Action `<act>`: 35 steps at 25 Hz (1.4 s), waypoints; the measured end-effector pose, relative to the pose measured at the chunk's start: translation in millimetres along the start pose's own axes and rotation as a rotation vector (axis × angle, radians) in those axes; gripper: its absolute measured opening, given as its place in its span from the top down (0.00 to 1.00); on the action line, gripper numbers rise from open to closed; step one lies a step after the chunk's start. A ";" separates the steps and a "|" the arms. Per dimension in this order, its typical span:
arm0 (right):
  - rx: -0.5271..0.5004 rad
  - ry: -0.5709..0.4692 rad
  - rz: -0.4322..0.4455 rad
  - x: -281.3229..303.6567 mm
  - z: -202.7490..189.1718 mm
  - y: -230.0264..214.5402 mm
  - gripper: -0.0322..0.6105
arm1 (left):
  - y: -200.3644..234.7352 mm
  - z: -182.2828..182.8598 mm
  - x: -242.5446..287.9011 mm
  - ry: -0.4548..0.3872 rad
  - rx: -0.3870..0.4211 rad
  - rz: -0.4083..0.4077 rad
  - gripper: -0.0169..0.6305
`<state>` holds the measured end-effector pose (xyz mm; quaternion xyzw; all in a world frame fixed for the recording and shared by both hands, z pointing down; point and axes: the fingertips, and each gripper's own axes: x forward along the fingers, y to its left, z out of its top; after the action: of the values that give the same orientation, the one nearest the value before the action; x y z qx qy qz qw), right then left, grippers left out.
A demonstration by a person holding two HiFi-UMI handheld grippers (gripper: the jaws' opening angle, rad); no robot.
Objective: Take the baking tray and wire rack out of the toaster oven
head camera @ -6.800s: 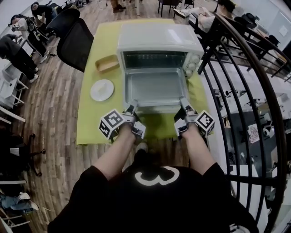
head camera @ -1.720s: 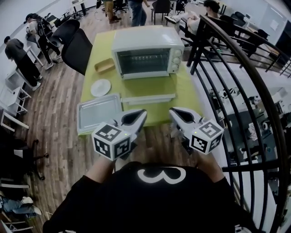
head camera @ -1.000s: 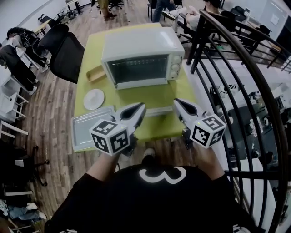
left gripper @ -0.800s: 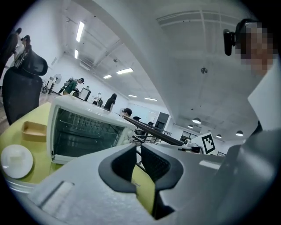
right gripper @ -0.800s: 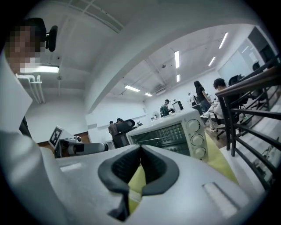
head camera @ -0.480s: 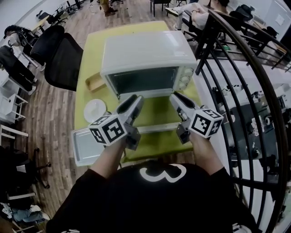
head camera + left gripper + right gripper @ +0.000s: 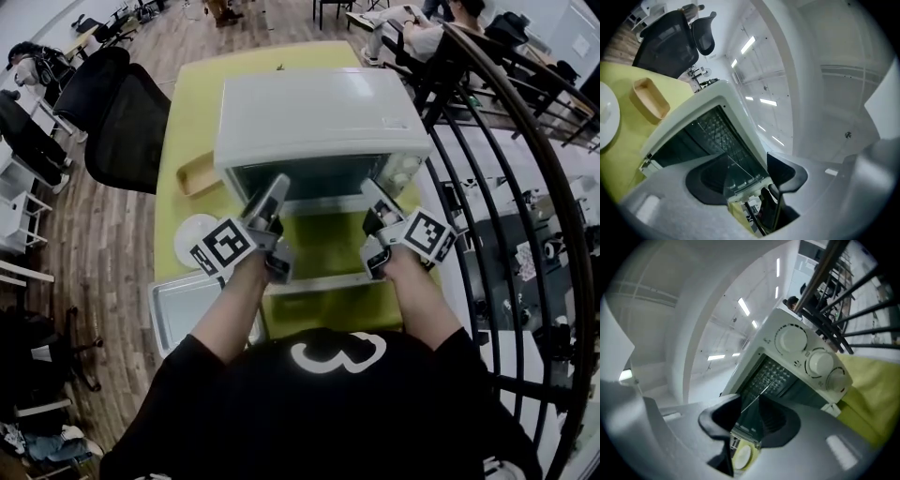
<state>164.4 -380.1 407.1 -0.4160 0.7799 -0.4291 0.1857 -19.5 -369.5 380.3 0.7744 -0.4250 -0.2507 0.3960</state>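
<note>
One toaster oven [image 7: 319,108], wire rack [image 7: 712,125] inside

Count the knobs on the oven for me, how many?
3, in a row on the oven's front panel beside the opening: top knob, middle knob, bottom knob. None seem hidden.

You see the toaster oven [image 7: 319,108] with a glossy, smooth casing; beside it, a matt metal baking tray [image 7: 178,309].
</note>
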 end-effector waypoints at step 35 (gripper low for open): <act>0.200 -0.076 0.024 96.5 28.5 -49.7 0.86 | 91.3 27.8 59.8 -0.171 -0.285 0.160 0.91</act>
<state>150.7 -486.9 438.5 -0.4020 0.7304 -0.4866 0.2611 -50.9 -461.5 437.0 0.6502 -0.4774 -0.3409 0.4829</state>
